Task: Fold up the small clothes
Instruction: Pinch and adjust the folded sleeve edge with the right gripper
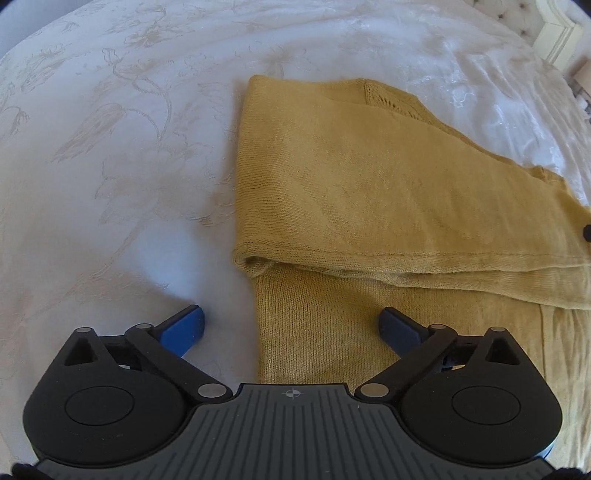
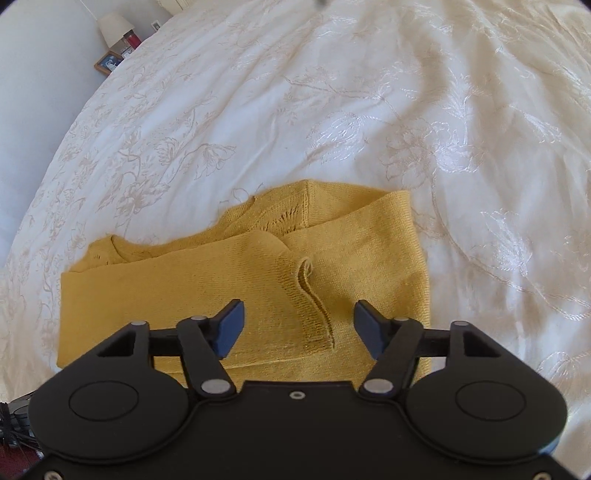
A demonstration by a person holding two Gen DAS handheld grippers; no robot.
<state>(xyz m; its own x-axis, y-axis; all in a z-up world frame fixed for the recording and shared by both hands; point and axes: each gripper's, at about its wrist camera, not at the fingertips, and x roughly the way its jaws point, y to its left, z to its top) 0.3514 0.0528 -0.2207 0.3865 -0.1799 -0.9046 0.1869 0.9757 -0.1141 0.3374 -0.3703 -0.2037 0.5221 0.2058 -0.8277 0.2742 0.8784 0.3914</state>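
Observation:
A mustard-yellow knit cardigan (image 1: 369,192) lies on a white bedspread, with a folded layer across its upper part and a dark button (image 1: 586,232) at the right edge. My left gripper (image 1: 291,325) is open and empty, just above the cardigan's lower left edge; its left finger is over the bedspread, its right over the knit. In the right wrist view the same cardigan (image 2: 236,280) lies folded, with a ribbed cuff edge (image 2: 314,291) curling in front. My right gripper (image 2: 299,325) is open and empty, low over that cuff.
The white embroidered bedspread (image 2: 369,110) stretches all around the cardigan. A bedside lamp (image 2: 114,27) and a framed picture (image 2: 107,62) stand at the far left beyond the bed. A tufted headboard (image 1: 528,18) shows at the top right.

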